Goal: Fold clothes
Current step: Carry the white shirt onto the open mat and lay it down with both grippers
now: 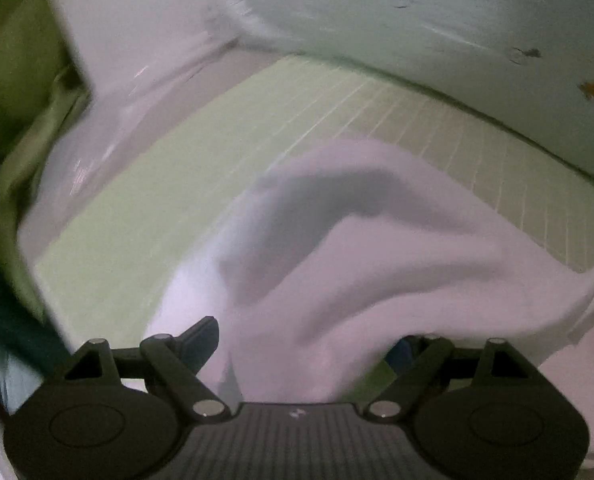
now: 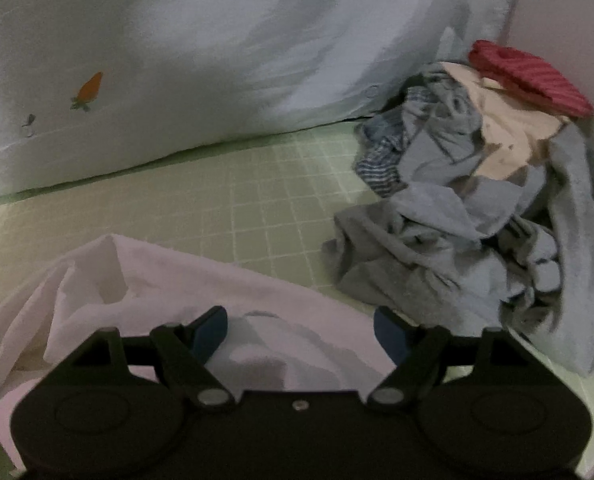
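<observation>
Green gridded mat (image 2: 257, 208) spread as folding surface, pale quilt (image 2: 217, 40) banked behind. Heap of unfolded clothes (image 2: 477, 208) parked far right, out of the way. White garment (image 2: 169, 276) rumpled in front, draped between both tools. Left gripper (image 1: 309, 344) wide open, cloth bunched between jaws, unpinched. Right gripper (image 2: 301, 332) equally wide, hovering over fabric.

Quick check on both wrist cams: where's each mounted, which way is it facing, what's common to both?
Left wrist: on the left gripper, looking forward over its open fingers at the white garment draped between them, on the green checked sheet.
Right wrist: on the right gripper, fingers open over the garment, facing the pile of clothes to the right.
Shared: garment, sheet, the pale bedding with a carrot print.
</observation>
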